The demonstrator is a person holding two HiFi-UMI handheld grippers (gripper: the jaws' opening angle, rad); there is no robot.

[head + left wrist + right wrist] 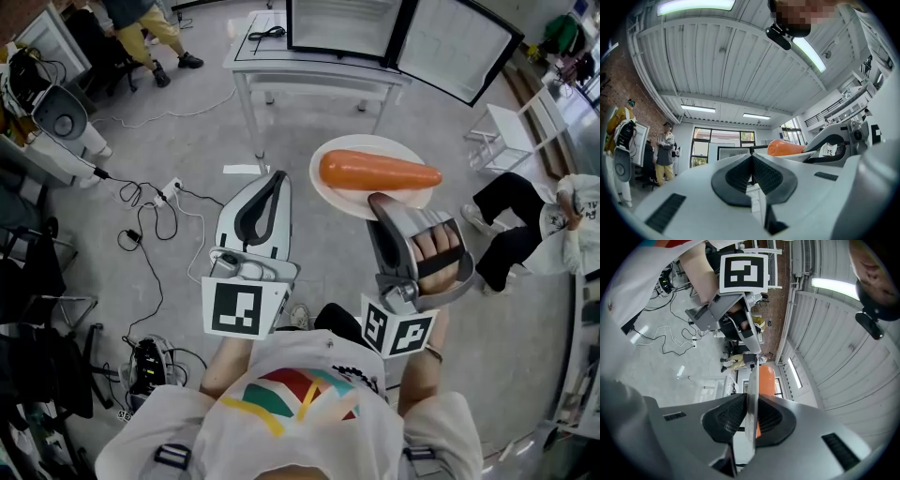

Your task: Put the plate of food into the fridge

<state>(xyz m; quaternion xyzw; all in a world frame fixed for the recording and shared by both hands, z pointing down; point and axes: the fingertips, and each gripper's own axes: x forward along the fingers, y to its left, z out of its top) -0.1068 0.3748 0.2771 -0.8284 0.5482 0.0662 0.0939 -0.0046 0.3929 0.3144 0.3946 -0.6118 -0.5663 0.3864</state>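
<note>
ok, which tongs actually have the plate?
The right tongs: closed on the near rim of the white plate carrying the carrot. The left tongs are shut on nothing, beside the plate.

Readable text: none in any view.
Left gripper [275, 178] cube [236, 309]: black-and-white square marker, pattern only, no letters.
Right gripper [381, 200] cube [398, 330]: same kind of marker.
Seated person's shirt [587, 202]: print too small to read.

One plate [339, 199], one carrot [379, 172], two grippers [277, 180] [379, 201], one fridge [342, 26], one white table [319, 67]
</note>
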